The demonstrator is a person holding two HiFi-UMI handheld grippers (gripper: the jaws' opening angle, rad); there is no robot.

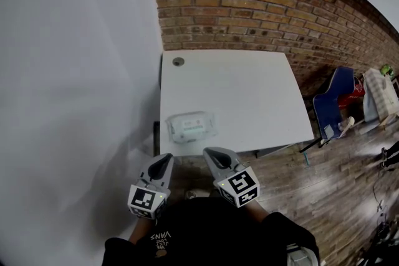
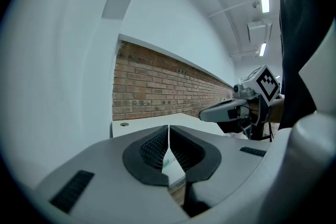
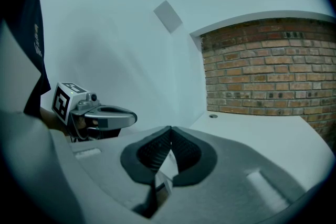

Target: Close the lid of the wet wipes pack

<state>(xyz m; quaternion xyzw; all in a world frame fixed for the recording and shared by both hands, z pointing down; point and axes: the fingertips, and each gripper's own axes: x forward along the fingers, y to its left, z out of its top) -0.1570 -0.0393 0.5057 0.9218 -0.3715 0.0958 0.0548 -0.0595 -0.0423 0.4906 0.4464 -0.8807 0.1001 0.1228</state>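
While both grippers are hovering low in the frame, close to the person, the white table (image 1: pixel 249 90) is filling the middle of the head view, with the brick wall (image 1: pixel 262 3) running behind it at the top. The wet wipes pack (image 1: pixel 191 126) is lying flat on the table, in its lower left part and very near the front edge. The left gripper (image 1: pixel 164 163) and the right gripper (image 1: pixel 211 152) are pointing toward it from just below that edge, apart from it. Each one is showing its jaws pressed together with nothing between them. The lid (image 1: pixel 189 128) is appearing as a pale rectangle on top of the pack; it is too small to tell if it is standing open.

The risk, in my judgement, is coming from the position of the pack. It is looking soft and light, and nothing is holding it. A slanted push on the lid could therefore be sliding it over the smooth table, or off the near edge, instead of snapping the lid shut. Pressing too hard could also be denting the soft body.
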